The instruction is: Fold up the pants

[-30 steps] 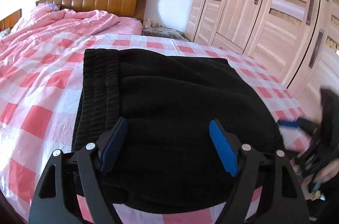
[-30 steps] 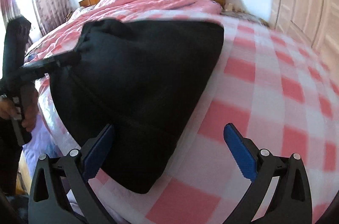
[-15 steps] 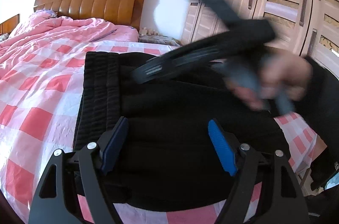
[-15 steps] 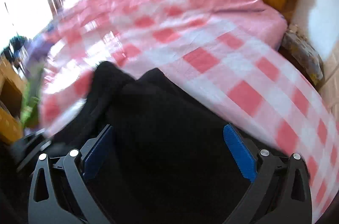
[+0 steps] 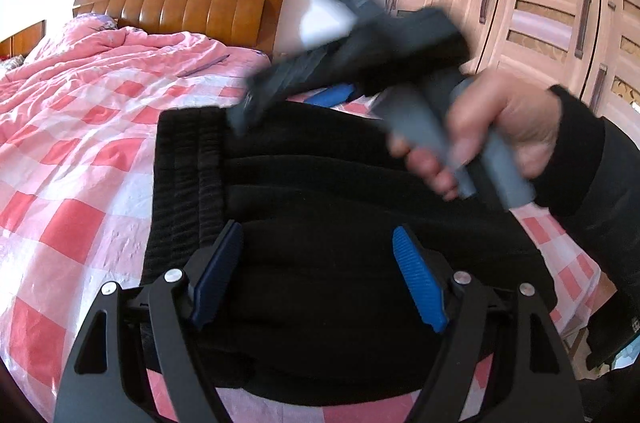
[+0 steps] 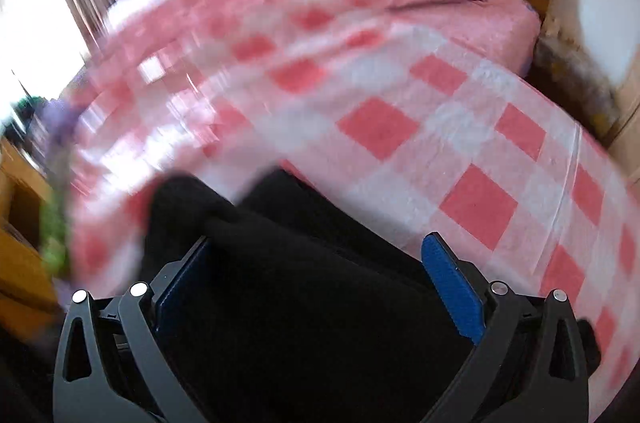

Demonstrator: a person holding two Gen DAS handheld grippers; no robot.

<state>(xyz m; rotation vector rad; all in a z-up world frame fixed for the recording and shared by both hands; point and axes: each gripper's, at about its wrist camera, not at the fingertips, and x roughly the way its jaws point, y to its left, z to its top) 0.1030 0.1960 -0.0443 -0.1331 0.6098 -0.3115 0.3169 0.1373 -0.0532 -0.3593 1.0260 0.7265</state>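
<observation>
The black pants [image 5: 320, 207] lie folded on the pink checked bed, the ribbed waistband [image 5: 188, 175] at their left side. My left gripper [image 5: 316, 263] is open and empty, low over the near part of the pants. My right gripper [image 6: 316, 255] is open over the far part of the pants [image 6: 304, 303], with black cloth between its spread fingers. It also shows blurred in the left wrist view [image 5: 332, 95], held by a hand [image 5: 500, 139] above the far edge of the pants.
The pink checked sheet [image 5: 72, 191] covers the bed, with a rumpled pink quilt [image 5: 112, 51] at its head by the wooden headboard [image 5: 192, 7]. A wardrobe [image 5: 540, 3] stands on the right. Wooden furniture [image 6: 20, 223] stands past the bed's left side.
My right gripper has swung from the right side of the bed to above the far edge of the pants. My left gripper has stayed open over the near part.
</observation>
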